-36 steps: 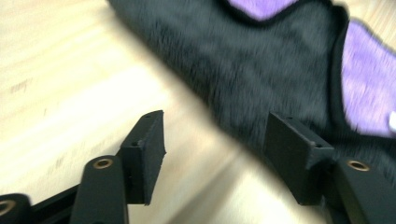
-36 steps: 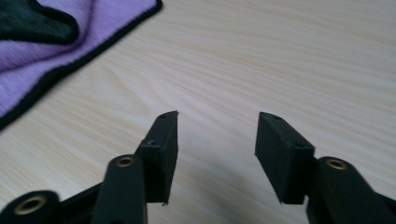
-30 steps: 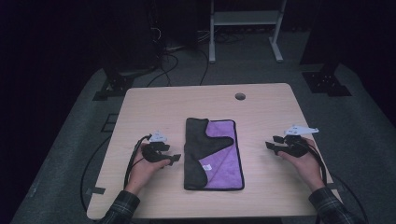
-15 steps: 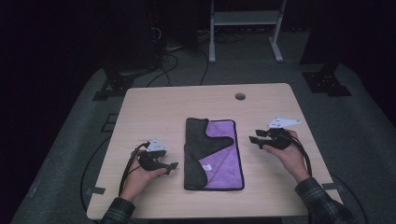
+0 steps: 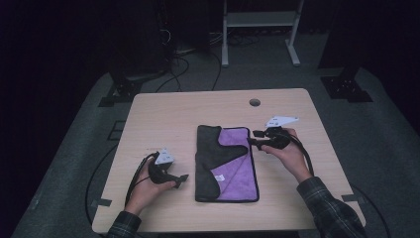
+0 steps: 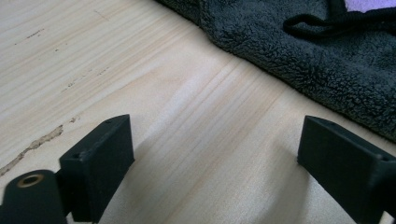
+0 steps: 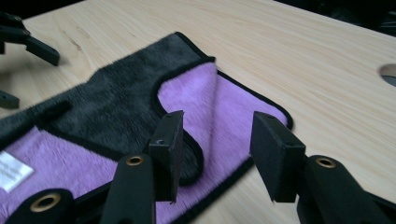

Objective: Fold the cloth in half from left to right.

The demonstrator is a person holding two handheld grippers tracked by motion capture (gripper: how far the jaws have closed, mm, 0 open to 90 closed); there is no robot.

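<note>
**One cloth, two grippers, one table**

Quick count of what's in front of me: one cloth [image 5: 227,163], two grippers, one wooden table [image 5: 163,114].

The cloth lies flat at the middle of the table, a longish rectangle running from 12 to 6 o'clock. It's fluffy microfibre, purple on one face and dark grey on the other, with a thin black hem all round. The grey side is folded over the purple along the 9 o'clock edge, in a wavy shape with a rounded tab poking toward 3 o'clock. There's a small white label [image 7: 13,171] on the purple near the 6 o'clock end.

My left gripper [image 5: 181,179] sits low over bare wood at about 8 o'clock from the cloth, just beside its grey edge. Its jaws have just been opening and stand wide apart with nothing between them, only wood grain.

My right gripper [image 5: 253,138] is at the cloth's 2 o'clock corner, over the hem. The jaws are parted and nothing is pinched; purple pile and black edge show in the gap.

The table is pale wood, smooth, with rounded corners and one round hole [image 5: 254,102] toward 1 o'clock.
</note>
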